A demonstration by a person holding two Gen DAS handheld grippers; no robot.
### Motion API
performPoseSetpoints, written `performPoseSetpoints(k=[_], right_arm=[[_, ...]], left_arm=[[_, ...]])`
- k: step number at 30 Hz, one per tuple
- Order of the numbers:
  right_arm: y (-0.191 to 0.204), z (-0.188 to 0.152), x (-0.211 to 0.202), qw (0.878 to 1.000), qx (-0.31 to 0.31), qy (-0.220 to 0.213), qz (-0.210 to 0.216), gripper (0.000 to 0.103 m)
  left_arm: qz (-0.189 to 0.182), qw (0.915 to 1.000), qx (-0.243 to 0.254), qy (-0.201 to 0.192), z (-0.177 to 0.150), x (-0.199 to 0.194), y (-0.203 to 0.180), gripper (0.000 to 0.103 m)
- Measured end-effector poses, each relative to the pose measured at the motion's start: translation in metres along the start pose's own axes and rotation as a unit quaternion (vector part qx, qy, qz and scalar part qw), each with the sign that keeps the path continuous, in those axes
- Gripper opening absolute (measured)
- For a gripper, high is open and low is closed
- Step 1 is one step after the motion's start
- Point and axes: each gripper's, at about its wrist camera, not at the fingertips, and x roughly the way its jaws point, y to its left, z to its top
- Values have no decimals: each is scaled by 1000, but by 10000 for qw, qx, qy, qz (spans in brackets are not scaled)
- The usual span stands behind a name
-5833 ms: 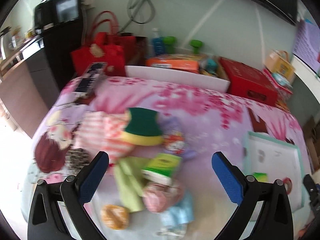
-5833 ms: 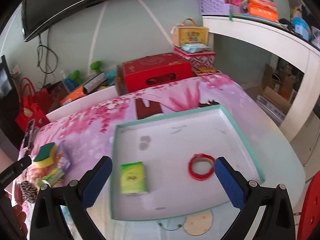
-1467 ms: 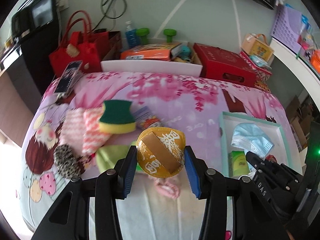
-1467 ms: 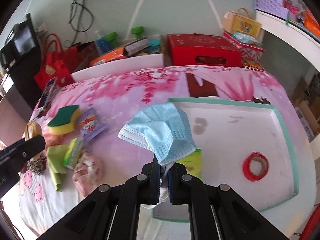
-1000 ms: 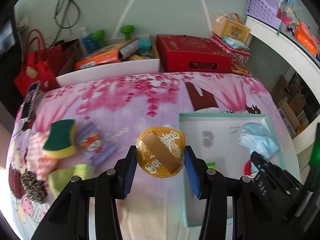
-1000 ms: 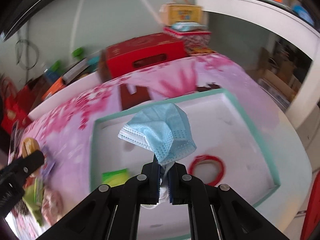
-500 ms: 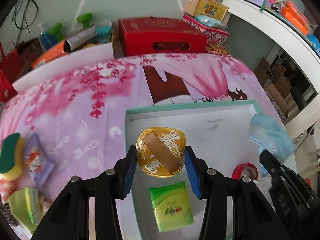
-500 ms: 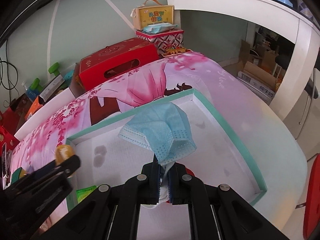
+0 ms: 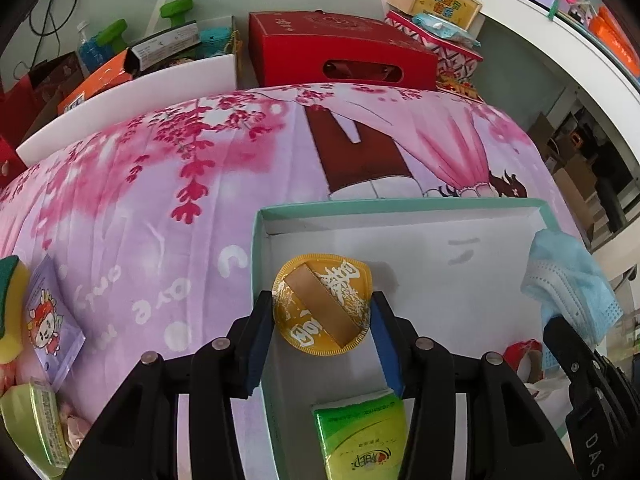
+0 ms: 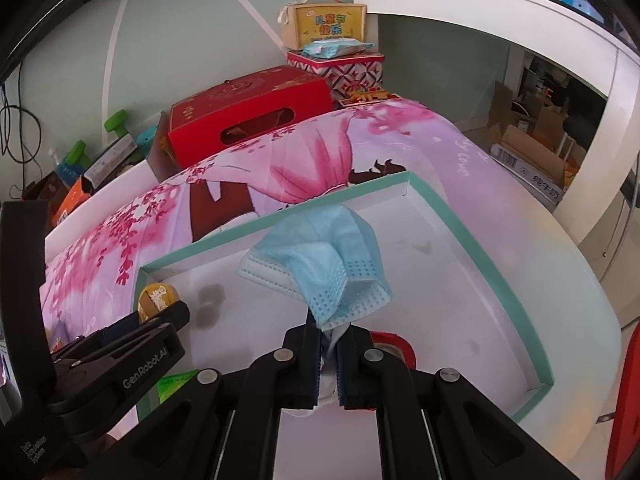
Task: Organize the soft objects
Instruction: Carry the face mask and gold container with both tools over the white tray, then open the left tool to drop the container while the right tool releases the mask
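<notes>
My left gripper (image 9: 322,312) is shut on a round yellow powder puff (image 9: 322,304) and holds it over the left part of the white tray with a teal rim (image 9: 400,205). The puff also shows in the right wrist view (image 10: 157,297). My right gripper (image 10: 329,342) is shut on a blue face mask (image 10: 320,262) and holds it above the middle of the tray (image 10: 460,220). The mask also shows at the right of the left wrist view (image 9: 568,280). A green tissue pack (image 9: 360,436) and a red tape roll (image 10: 394,344) lie in the tray.
On the pink floral cloth (image 9: 160,208) at the left lie a purple sachet (image 9: 50,328), a yellow-green sponge (image 9: 10,312) and a green packet (image 9: 38,424). A red box (image 9: 340,56) and a white bin (image 9: 128,80) stand behind. A white shelf (image 10: 520,12) is at the right.
Both grippers have moved right from the pile of soft things to over the tray. The left one picked up the puff and the right one the mask since the earliest frames.
</notes>
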Motion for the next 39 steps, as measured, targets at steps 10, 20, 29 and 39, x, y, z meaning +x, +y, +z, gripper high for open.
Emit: performPoseSetpoints(k=[10,20,29,39], right_arm=[[8,-2,1,9998,-150,39,95,6],[20,-3,4,9990,-347,57,283,7],[24,-5,4,9984,-417,82,385,10],[27,-6,2,9979,-460,92,453,11]], left_arm=[[119,9991,-400,33,-3,-6,26,50],[178,9982,-558,100,-7,-13,41,50],[-78,9978,-630,207,-9,-25,39,56],[272,9965,-790,-33,-12,-52,53,67]])
